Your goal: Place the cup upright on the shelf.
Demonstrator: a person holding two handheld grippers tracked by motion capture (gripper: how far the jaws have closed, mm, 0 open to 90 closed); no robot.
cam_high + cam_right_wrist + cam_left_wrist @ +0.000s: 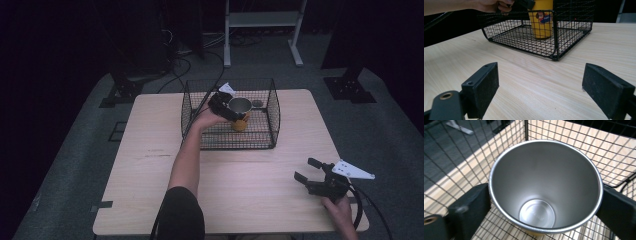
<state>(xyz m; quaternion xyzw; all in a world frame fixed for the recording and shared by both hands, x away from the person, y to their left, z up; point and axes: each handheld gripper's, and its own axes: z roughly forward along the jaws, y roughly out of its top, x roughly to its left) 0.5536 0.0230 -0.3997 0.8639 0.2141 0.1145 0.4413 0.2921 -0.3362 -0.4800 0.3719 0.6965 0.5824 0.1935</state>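
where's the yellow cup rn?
The yellow cup stands upright inside the wire basket at the table's far middle, gripped by the left gripper.

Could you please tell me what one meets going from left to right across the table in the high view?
Left gripper → yellow cup in the wire basket → right gripper.

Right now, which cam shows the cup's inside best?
Left gripper view: it looks straight down into the cup, steel wall and bottom bare, a jaw at each side. High view shows just its rim in the wire basket. Right gripper view shows its yellow outside.
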